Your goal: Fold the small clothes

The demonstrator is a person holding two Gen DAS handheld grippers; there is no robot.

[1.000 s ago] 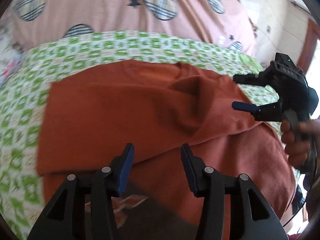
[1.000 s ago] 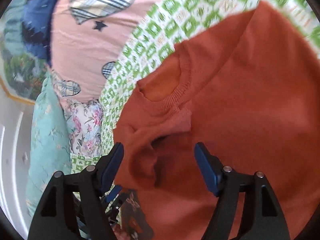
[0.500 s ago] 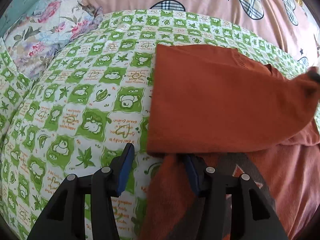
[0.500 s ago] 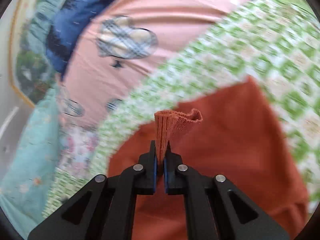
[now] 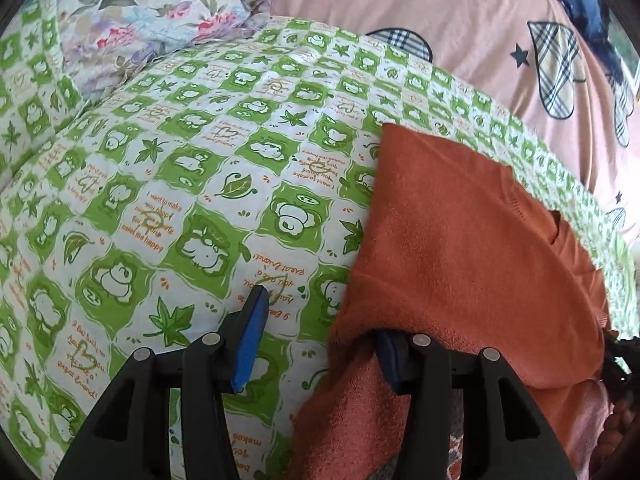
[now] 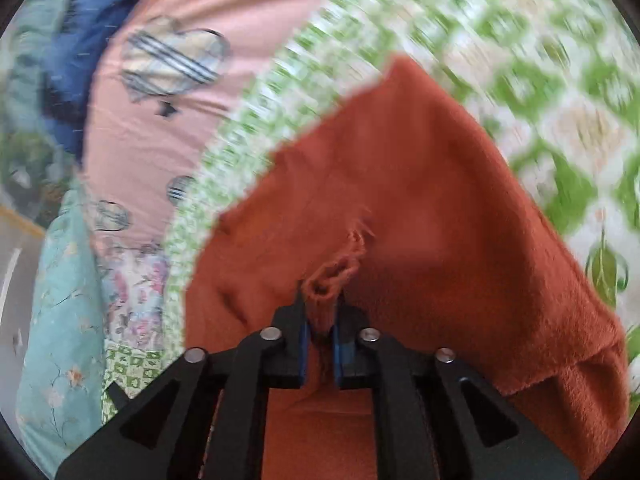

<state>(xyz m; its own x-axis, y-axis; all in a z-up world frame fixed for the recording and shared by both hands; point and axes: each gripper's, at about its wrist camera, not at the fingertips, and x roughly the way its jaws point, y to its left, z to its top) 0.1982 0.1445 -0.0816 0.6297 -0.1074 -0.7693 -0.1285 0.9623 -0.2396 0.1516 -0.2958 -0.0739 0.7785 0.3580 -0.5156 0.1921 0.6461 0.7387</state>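
Pinching a bunched fold of the rust-orange knit sweater [image 6: 420, 208], the right gripper [image 6: 320, 312] is clenched; the left gripper [image 5: 320, 344] is gaping, its right finger tucked under the sweater's edge.

Left black two-finger gripper with blue pads [image 5: 320, 344]: jaws stand partly apart, pointing steeply down; its right finger is tucked under an edge of cloth, its left finger bare. Not pressing on anything.

Right black two-finger gripper with blue pads [image 6: 320, 320]: jaws nearly together, pinching a bunched fold of cloth, angled moderately down.
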